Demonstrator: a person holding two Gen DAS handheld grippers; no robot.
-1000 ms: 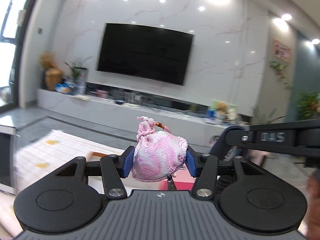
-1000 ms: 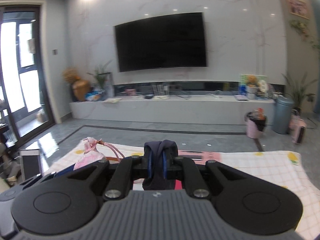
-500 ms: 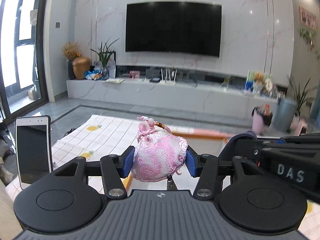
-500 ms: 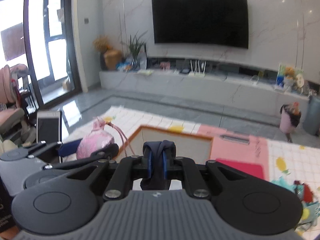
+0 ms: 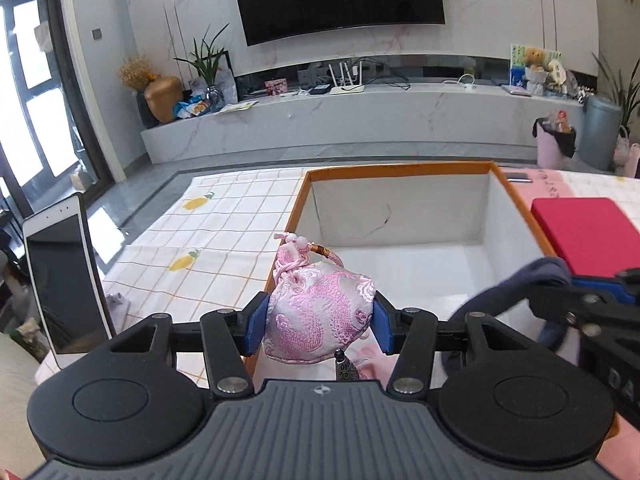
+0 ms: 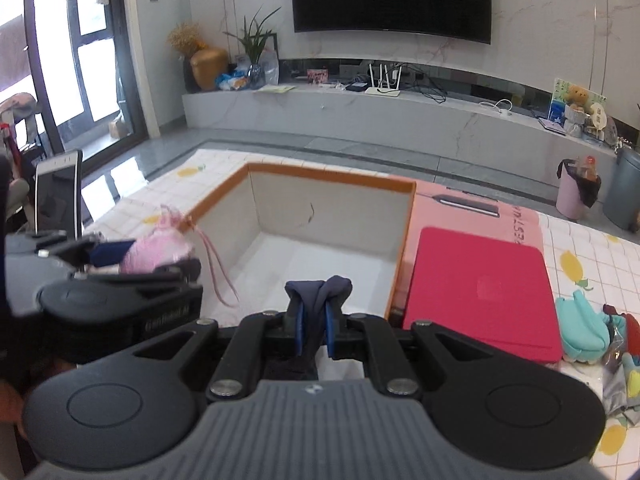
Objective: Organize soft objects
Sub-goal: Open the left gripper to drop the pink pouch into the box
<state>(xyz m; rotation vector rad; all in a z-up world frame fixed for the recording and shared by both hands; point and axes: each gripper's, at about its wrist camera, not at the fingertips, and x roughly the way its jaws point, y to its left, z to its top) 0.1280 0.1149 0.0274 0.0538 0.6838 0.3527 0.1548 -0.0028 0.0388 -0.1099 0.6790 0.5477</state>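
My right gripper [image 6: 312, 330] pinches dark blue cloth [image 6: 320, 292], its lower part hidden; my left gripper [image 5: 318, 322] clamps the pink pouch [image 5: 318, 316]; both now hang over the orange-rimmed box [image 5: 400, 169], a second ago barely visible.

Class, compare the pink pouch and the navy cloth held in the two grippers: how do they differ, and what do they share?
The pink pouch is plump with a woven pattern; the navy cloth is plain and bunched thin. The pouch keeps the left gripper spread wide; the cloth leaves the right gripper nearly closed. The pouch has cords and a bead; the cloth shows none. Both are soft, gripped, and held by the open box.
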